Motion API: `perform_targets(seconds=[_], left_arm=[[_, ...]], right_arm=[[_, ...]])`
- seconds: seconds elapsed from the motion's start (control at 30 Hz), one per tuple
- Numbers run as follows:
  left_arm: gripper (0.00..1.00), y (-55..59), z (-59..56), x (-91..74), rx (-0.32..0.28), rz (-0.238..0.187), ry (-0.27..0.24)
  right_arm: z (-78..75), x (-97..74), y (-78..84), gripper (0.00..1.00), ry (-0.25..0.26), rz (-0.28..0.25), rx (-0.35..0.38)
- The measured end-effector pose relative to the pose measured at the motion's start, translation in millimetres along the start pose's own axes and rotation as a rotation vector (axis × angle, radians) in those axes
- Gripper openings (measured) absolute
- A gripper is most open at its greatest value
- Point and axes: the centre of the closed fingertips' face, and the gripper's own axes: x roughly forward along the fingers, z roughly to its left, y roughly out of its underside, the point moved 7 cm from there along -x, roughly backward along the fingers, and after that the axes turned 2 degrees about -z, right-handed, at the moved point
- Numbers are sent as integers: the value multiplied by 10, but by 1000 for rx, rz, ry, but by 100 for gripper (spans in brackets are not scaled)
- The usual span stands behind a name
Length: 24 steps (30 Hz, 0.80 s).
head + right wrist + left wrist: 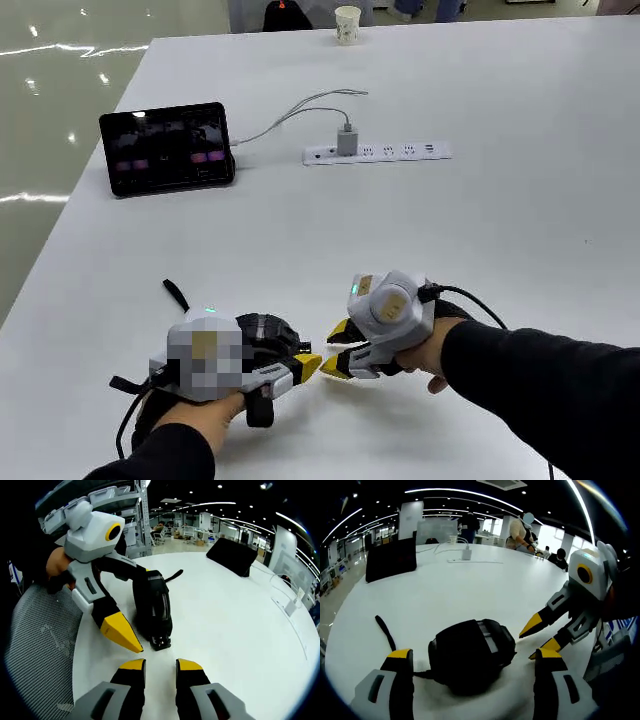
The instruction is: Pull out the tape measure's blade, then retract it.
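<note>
was a white table point(500, 230); bore a dark tablet point(167, 147) at left, a power strip point(400, 152) with charger point(347, 140) and cable point(300, 108) beside it, a paper cup point(347, 24) at far edge, a black tape measure point(268, 335) nearest.

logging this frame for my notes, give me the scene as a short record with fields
tape measure: black, lying on the white table, blade not pulled out
left gripper: open, one jaw on each side of the tape measure, gaps on both sides
right gripper: open a little, empty, aimed at the tape measure
far side of table: tablet, power strip, paper cup
</note>
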Motion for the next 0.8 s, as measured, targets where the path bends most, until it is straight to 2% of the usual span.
perform_targets(seconds=[0.03, 0.1, 0.13, 0.17, 0.27, 0.33, 0.43, 0.57, 0.73, 0.8], left_arm=[[98, -3, -11, -12, -3, 0, 22], [99, 31, -23, -22, 51, 34, 80], [99, 40, -27, -34, 81, 38, 103], [99, 42, -35, -39, 85, 37, 117], [99, 50, -13, -117, 68, 65, 179], [99, 27, 14, -162, 39, 38, 229], [99, 54, 109, -230, 33, 71, 240], [99, 59, 243, -329, 37, 72, 235], [99, 68, 426, -527, 16, 80, 225], [99, 79, 469, -610, 44, 91, 224]], right_arm=[[-1, -29, 12, 21, 4, -6, 6], [-8, -105, 59, 24, 27, -7, 26], [-17, -153, 88, 26, 44, -10, 38], [-18, -172, 96, 28, 47, -12, 44], [-4, -320, 160, 33, 63, -29, 78], [7, -414, 208, 34, 74, -36, 81], [20, -546, 284, 37, 93, -39, 99], [35, -702, 394, 41, 113, -32, 133], [74, -998, 539, 48, 128, -47, 154], [72, -1103, 602, 50, 144, -51, 169]])
